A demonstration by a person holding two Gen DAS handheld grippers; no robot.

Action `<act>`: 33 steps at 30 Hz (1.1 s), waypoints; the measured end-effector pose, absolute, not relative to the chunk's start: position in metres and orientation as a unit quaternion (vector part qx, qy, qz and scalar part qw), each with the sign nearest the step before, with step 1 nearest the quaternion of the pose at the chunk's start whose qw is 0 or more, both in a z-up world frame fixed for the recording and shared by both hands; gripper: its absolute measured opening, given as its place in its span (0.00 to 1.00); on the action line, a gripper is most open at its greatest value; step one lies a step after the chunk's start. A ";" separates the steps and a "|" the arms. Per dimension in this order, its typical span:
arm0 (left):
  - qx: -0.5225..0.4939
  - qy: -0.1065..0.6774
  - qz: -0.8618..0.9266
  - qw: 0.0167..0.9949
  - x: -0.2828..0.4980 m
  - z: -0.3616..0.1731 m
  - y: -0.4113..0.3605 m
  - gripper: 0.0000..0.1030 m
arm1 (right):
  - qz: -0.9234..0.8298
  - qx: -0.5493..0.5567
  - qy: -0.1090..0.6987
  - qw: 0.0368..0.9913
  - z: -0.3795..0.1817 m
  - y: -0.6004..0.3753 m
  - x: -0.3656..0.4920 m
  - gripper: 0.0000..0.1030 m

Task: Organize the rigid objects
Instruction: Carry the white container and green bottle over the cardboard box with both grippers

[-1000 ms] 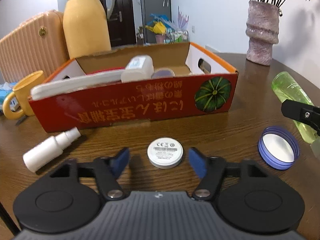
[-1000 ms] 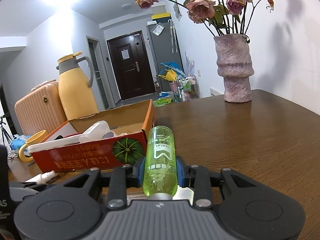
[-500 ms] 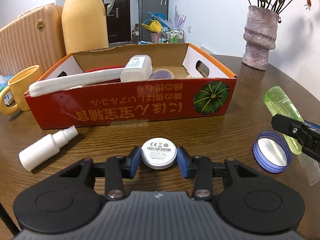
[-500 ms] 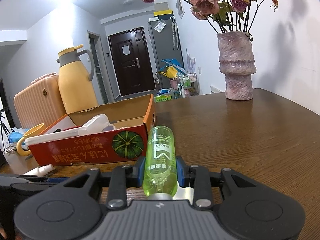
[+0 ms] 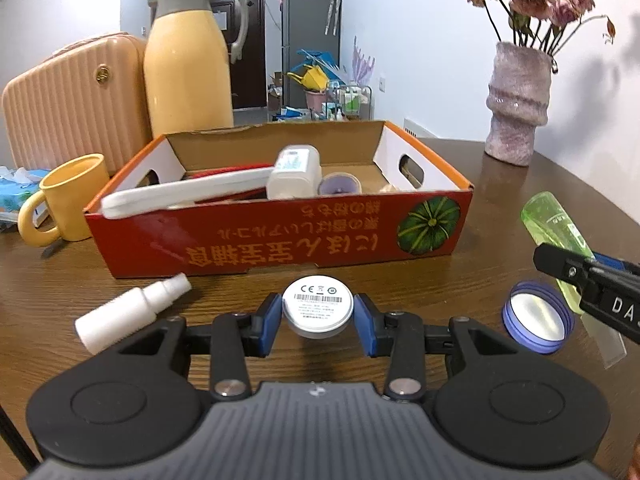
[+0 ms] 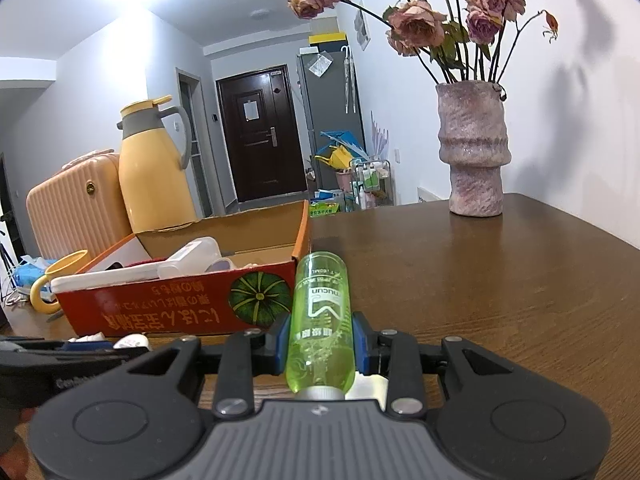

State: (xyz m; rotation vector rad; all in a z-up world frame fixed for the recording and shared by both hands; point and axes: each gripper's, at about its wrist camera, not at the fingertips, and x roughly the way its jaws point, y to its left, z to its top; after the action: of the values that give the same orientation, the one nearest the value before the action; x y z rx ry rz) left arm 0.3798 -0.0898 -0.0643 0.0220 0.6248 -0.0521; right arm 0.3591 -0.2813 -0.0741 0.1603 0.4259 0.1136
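You are in the middle of tidying. The big red box (image 5: 280, 236) sits on the brown table (image 5: 500, 200) with its top open, and it already has a few things lying inside. I think the step right now is carrying: each of your hands has picked one thing up, and both things need to go into the box.

Your right gripper (image 6: 320, 344) is closed tight on the green bottle (image 6: 320, 320). The bottle lies long-ways between the blue pads, with its far end pointing away from you toward the corner of the box. The box is just to the left of it.

Your left gripper (image 5: 318, 318) is closed on the little round white disc (image 5: 318, 308). The blue pads press on its two sides, and the label side faces up. It looks lifted just off the table, right in front of the long red wall of the box.

Next, I think you need to lift the disc higher than that wall, move it over the open part of the box, and only then let go. Watch the wall so you do not bump it.

Two small things are not picked up yet: the white spray bottle (image 5: 128, 314) on the left and the blue round lid (image 5: 538, 322) on the right, both on the table near the box.
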 end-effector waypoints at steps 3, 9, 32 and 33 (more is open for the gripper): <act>0.006 0.299 -0.025 0.954 0.376 -0.059 -0.082 0.39 | 0.054 0.078 0.208 0.974 -0.072 -0.276 0.357 0.30; -0.005 0.285 -0.023 0.958 0.370 -0.048 -0.068 0.39 | 0.062 0.076 0.203 0.974 -0.069 -0.261 0.355 0.30; -0.037 0.235 0.003 0.971 0.376 -0.018 -0.012 0.39 | 0.090 0.070 0.184 0.976 -0.050 -0.196 0.377 0.30; -0.038 0.233 0.007 0.972 0.379 -0.017 -0.009 0.39 | 0.090 0.070 0.183 0.976 -0.050 -0.194 0.379 0.30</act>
State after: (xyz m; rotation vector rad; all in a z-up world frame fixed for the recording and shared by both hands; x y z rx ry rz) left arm 0.3787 -0.0091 -0.0171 -0.0771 0.4710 0.0138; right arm 0.3793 -0.1941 -0.0500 0.1413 0.3689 0.1812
